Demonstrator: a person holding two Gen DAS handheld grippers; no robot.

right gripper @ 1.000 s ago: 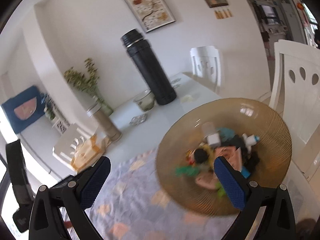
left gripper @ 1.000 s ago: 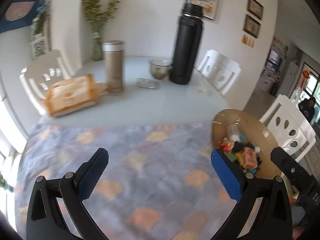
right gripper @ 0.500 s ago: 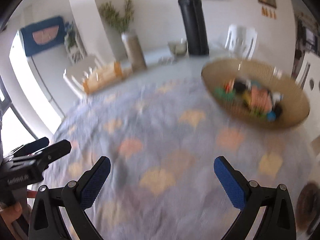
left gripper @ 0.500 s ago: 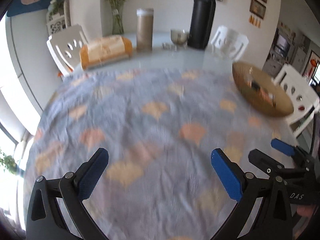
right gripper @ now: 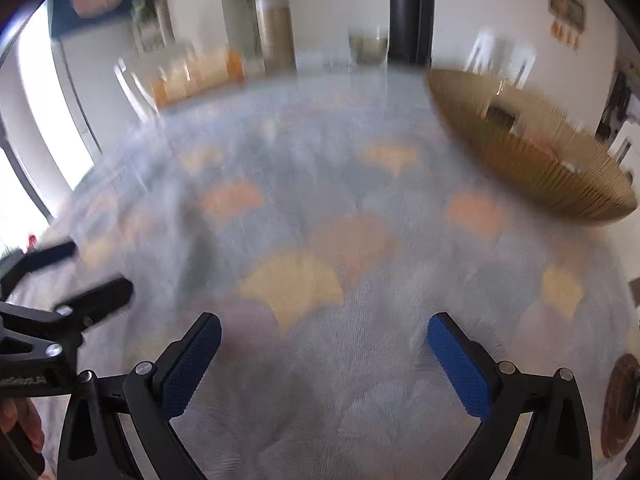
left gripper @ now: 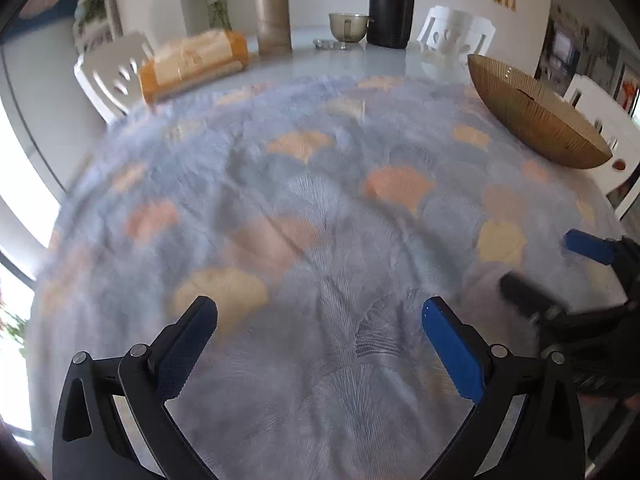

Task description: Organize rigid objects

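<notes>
We've got two grippers here, left gripper (left gripper: 319,334) and right gripper (right gripper: 324,342), both spread wide and holding nothing. One ribbed golden-brown bowl (left gripper: 536,114) sits ahead and right of both, contents too blurry to count.

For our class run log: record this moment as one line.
left gripper: jaws open, empty | right gripper: jaws open, empty | both over patterned cloth | bowl: far right
</notes>
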